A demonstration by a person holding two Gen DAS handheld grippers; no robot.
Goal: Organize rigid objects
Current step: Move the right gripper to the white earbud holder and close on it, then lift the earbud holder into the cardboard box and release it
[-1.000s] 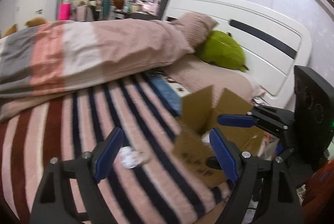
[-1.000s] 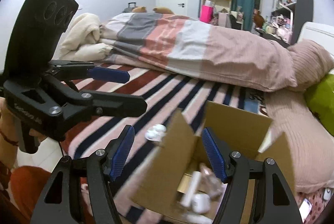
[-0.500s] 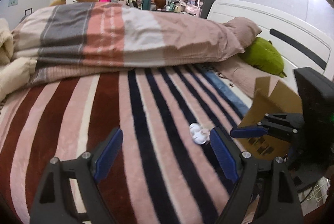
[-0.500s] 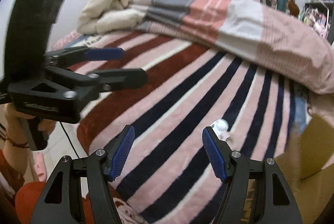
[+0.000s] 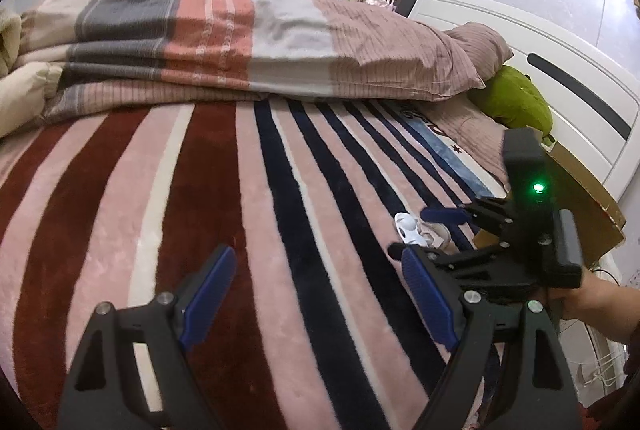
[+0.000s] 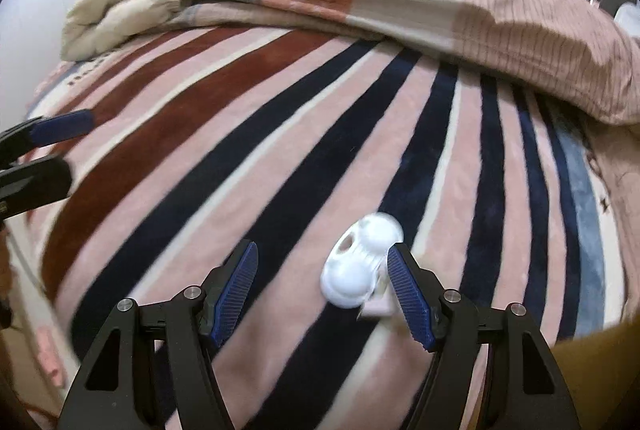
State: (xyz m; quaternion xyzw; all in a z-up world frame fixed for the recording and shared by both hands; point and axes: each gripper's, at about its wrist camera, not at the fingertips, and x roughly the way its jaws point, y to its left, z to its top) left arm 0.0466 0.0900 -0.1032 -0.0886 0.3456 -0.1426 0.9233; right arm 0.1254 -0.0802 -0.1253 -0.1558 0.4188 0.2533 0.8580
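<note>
Striped bed blanket (image 6: 280,133) bare except white plastic case (image 6: 360,266); your R gripper (image 6: 322,282) fingers spread, straddling it for pickup; L gripper (image 5: 316,294) fingers spread, empty; cardboard box (image 5: 580,197) nearby.

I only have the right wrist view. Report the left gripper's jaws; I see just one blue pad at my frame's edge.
Observer: The left gripper has its jaws open, with nothing between them, over the striped blanket.
Operator: Identify the brown blur in my bottom right corner.
Observer: It is a cardboard box, past the white piece toward the headboard.
Operator: Tell me what is at that headboard.
Observer: A green plush lies against it.
</note>
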